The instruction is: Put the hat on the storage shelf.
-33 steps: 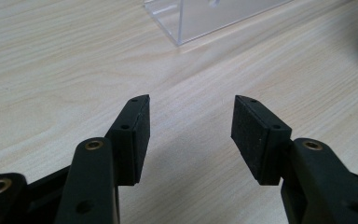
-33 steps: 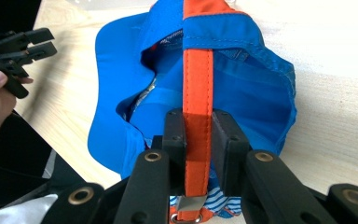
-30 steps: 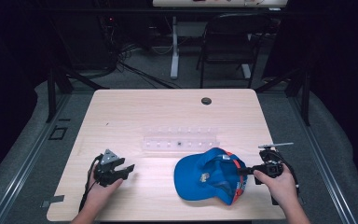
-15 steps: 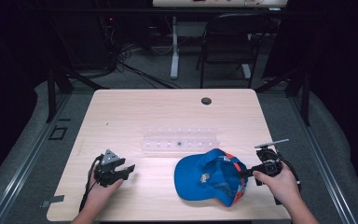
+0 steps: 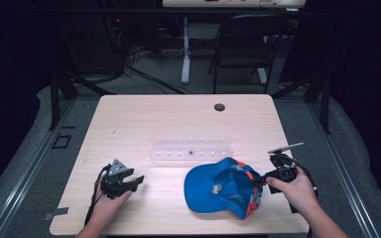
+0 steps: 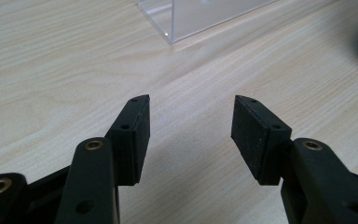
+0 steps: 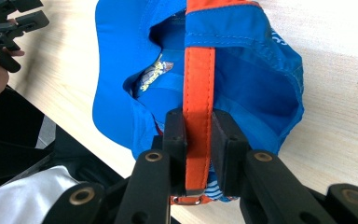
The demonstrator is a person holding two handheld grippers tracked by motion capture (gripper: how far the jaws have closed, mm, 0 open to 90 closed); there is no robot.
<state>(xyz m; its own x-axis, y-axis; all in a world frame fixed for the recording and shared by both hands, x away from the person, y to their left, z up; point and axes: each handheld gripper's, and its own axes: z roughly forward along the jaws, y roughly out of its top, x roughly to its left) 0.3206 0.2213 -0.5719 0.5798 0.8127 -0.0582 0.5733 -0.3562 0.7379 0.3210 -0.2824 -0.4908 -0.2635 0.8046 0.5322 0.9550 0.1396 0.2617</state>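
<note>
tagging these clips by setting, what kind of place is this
Probably a lab or recording workspace: a bare wooden table stands on a dark floor, with cables trailing behind it and an empty chair at another desk.

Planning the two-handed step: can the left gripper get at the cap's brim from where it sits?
Probably yes. The left gripper rests open on the table, with bare wood between it and the blue cap. The right gripper pinches the orange strap on the far side.

The cap (image 7: 261,70) at the centre of the right gripper view is showing matt blue cloth with stitched seams, its strap (image 7: 198,93) a smooth orange webbing. Pale wood-grain table (image 6: 51,56) is looking matt; the clear plastic rack (image 6: 200,14) is gleaming glossy.
</note>
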